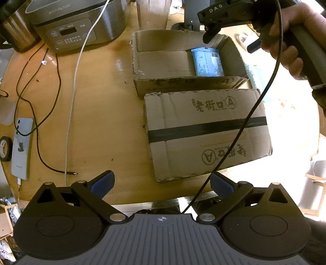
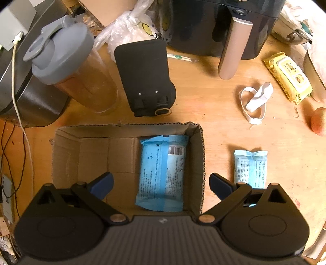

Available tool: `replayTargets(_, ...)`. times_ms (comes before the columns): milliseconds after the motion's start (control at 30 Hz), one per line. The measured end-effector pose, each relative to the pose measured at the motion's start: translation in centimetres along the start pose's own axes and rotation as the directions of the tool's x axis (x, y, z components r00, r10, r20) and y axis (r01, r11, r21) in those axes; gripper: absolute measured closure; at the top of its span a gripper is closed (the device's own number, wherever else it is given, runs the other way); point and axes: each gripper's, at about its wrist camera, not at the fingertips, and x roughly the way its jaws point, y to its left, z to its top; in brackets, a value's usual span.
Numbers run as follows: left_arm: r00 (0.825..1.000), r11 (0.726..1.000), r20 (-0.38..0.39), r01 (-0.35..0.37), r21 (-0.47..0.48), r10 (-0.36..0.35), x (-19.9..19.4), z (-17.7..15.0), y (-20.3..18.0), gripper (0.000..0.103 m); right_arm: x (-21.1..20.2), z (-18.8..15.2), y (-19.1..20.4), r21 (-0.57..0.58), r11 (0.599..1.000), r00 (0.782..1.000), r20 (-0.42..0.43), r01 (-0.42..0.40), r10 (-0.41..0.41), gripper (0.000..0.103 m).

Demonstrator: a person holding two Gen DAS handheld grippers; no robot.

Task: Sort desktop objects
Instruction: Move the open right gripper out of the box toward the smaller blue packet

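Note:
An open cardboard box [image 2: 67, 155] sits on the wooden table and holds a blue wipes pack [image 2: 163, 173] at its right end; the box [image 1: 163, 61] and the pack [image 1: 207, 62] also show in the left wrist view. My right gripper [image 2: 161, 184] is open and empty, hovering over the box. A smaller light blue packet [image 2: 250, 169] lies on the table right of the box. My left gripper [image 1: 162, 182] is open and empty above the table's near edge, in front of a closed cardboard box [image 1: 205, 132]. The right gripper's body [image 1: 222, 14] shows in the left wrist view, above the open box.
A rice cooker [image 1: 75, 22], cables [image 1: 69, 114], a phone [image 1: 21, 144] and a tape roll [image 1: 5, 148] lie to the left. A shaker bottle [image 2: 71, 67], black stand [image 2: 146, 77], air fryer [image 2: 224, 26], white strap [image 2: 254, 99], yellow wipes [image 2: 289, 77] and an apple [image 2: 318, 122] lie beyond the box.

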Motion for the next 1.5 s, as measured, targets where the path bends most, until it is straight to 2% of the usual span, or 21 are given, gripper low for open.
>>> replayTargets(667, 1.000, 1.000, -0.005, -0.004, -0.006, 0.004, 0.0, -0.5, -2.0, 0.000, -0.1, -0.8, -2.5, 0.014, 1.000, 1.000, -0.003, 0.020, -0.020, 0.000)
replayTargets(1500, 1.000, 1.000, -0.011, -0.006, 0.004, 0.006, 0.1, -0.4, -4.6, 0.000, 0.0, -1.0, -6.4, 0.028, 0.995, 0.996, 0.003, 0.092, -0.093, 0.000)
